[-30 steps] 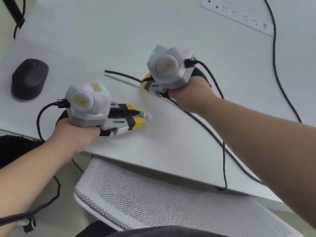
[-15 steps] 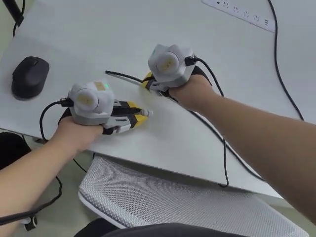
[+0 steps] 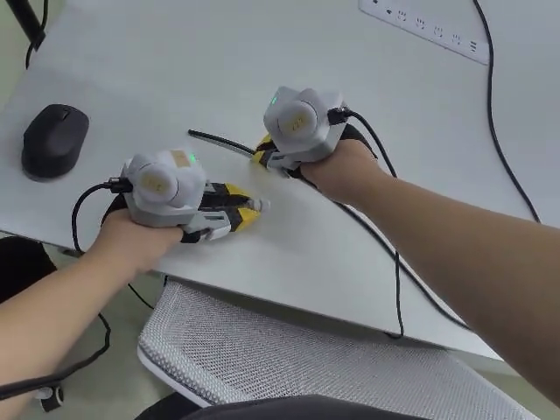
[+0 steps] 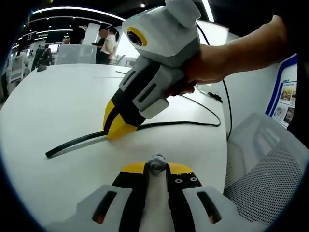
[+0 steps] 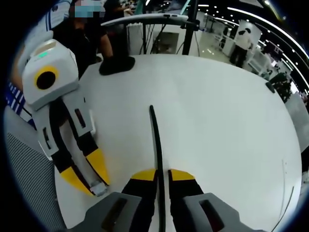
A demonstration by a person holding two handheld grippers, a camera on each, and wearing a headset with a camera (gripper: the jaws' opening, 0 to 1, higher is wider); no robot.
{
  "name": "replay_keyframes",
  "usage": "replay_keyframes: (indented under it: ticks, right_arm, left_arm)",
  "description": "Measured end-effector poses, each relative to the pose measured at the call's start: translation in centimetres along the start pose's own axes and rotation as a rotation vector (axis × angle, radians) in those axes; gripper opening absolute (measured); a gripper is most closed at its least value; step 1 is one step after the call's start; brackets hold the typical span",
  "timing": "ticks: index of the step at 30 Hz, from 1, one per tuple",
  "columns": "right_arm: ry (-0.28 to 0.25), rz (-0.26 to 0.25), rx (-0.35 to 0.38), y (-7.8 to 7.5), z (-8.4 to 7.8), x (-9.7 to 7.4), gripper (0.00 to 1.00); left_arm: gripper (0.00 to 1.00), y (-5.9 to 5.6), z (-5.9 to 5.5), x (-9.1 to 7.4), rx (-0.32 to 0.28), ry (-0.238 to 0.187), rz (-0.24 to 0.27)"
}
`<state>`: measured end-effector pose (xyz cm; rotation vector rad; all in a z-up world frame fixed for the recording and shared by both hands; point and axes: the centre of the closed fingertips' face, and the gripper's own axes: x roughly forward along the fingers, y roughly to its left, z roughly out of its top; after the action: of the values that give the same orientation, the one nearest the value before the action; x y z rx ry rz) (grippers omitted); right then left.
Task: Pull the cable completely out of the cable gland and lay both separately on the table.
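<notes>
Left tool (image 4: 157, 169) low, tight on cable gland (image 4: 157, 160); right tool (image 5: 162, 175) tight on cable (image 5: 154, 129).

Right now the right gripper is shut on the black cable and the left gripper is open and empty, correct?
Not quite. The right gripper is shut on the black cable, but the left gripper is shut on the cable gland, as the left gripper view shows.

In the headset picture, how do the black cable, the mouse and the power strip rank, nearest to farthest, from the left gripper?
1. Black cable, just ahead of the left gripper.
2. Mouse, off to the left.
3. Power strip, far back on the right.
</notes>
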<state>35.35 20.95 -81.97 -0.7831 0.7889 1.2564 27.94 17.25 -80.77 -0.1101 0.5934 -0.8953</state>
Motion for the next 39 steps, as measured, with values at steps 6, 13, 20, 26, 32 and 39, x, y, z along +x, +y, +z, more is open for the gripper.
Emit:
replay_keyframes:
  ticks: [6, 13, 20, 26, 32, 39]
  right_arm:
    - [0.003, -0.013, -0.017, -0.2, 0.0, -0.1, 0.09]
    - [-0.035, -0.041, 0.081, -1.1, 0.1, -0.6, 0.16]
    - [-0.091, -0.060, 0.187, -2.1, 0.0, -3.0, 0.24]
    - [-0.130, -0.070, 0.227, -2.3, -0.3, -5.6, 0.35]
    - [-0.201, -0.077, 0.267, -1.8, -0.3, -8.5, 0.43]
    - [-0.291, -0.087, 0.305, -0.9, 0.0, -11.4, 0.51]
  left_arm:
    - [0.17, 0.0, 0.0, 0.1, 0.011, 0.015, 0.026]
    - [0.19, -0.2, 0.1, 0.1, 0.008, 0.024, 0.025]
    - [0.24, -0.2, 0.9, -0.7, 0.009, 0.008, 0.043]
    - [0.30, -0.3, 1.2, -1.4, 0.001, 0.009, 0.055]
    - [0.36, -1.3, 2.6, -2.7, -0.012, -0.038, 0.040]
    - [0.48, -2.8, 4.9, -4.2, -0.012, -0.069, 0.026]
